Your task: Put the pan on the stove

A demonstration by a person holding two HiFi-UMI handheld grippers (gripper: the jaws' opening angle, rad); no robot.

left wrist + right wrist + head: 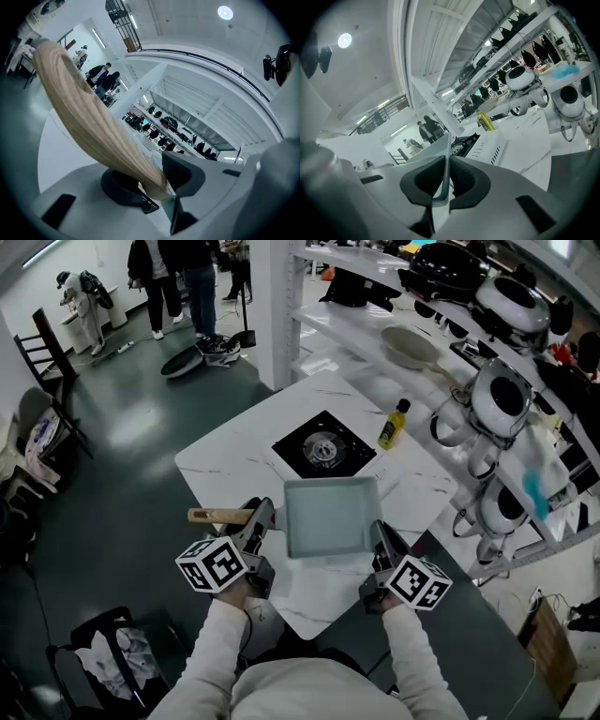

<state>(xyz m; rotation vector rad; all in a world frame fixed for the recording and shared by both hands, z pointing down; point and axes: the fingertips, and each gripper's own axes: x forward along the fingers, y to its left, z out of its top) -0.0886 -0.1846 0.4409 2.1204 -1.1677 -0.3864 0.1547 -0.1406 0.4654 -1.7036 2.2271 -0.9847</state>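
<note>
The stove [323, 446] sits mid-bench [234, 451], with the bottle [394, 425] just right of it. The pan [330, 517] is before the stove, toward the front edge, its handle [217, 516] reaching past the bench's left edge.

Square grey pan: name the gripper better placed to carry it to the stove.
Probably left: the left gripper clamps the light wooden handle; the right gripper merely pinches the thin grey pan rim.

A lab hall: shelves [323, 320] of cookware [450, 268], people [192, 273] standing behind.
</note>
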